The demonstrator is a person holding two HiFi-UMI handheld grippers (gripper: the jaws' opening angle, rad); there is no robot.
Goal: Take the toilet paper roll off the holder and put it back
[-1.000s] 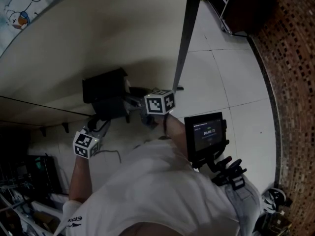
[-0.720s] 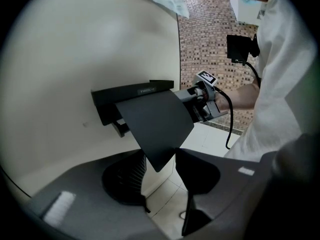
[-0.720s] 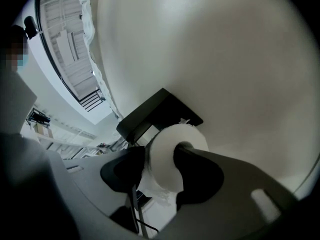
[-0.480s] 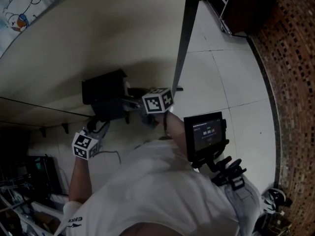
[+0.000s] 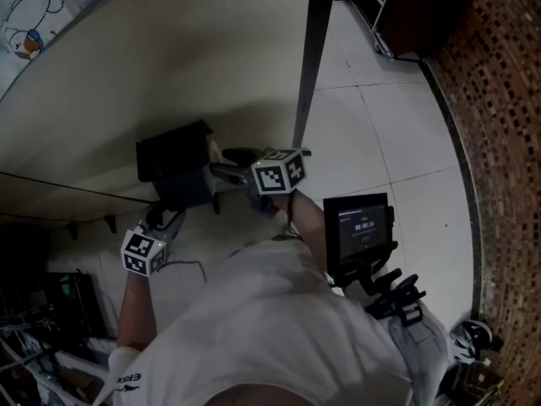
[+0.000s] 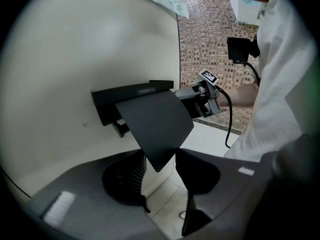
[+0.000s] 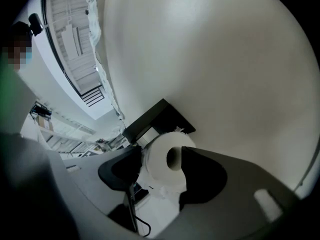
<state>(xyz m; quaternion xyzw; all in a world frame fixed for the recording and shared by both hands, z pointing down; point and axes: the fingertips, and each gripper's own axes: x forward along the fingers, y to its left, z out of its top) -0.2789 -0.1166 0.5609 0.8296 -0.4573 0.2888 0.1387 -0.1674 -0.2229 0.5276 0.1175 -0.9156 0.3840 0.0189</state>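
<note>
Releasing: the fingers point(image 7: 200, 176) of the right gripper point(image 7: 161, 154) are opening, one at each flat end of the toilet paper roll point(image 7: 160, 173). The grip looks to be coming off the roll rather than going on, though that is a judgement.
Roll position: it faces the right gripper view end-on, with its hollow core showing. It sits just under the black holder point(image 7: 156, 118) on the cream wall point(image 7: 225, 59), and a ragged tail of paper hangs below it.
Meaning for the task: the roll is at the holder, not carried away from it. If it hangs on its bar, the put-back is nearly finished. No view shows a bar inside the core, so I cannot tell whether it is seated.
Holder as container: it is a wall-mounted black housing with a hinged flap point(image 6: 152, 124). The flap is swung up and outward, so the space beneath is open, and the roll is the only thing there.
Left gripper point(image 6: 160, 159): its fingers point(image 6: 197, 171) stand apart with the flap's lower corner between them. The floor point(image 6: 165, 199) shows through the gap below. This reads as propping the flap up rather than pinching it.
Risk: an unseated roll would drop as the right fingers widen. The flap should come down only once the right gripper is clear.
Surroundings: the person stands on a pale tiled floor, with a small screen point(image 5: 362, 227) at chest height.
</note>
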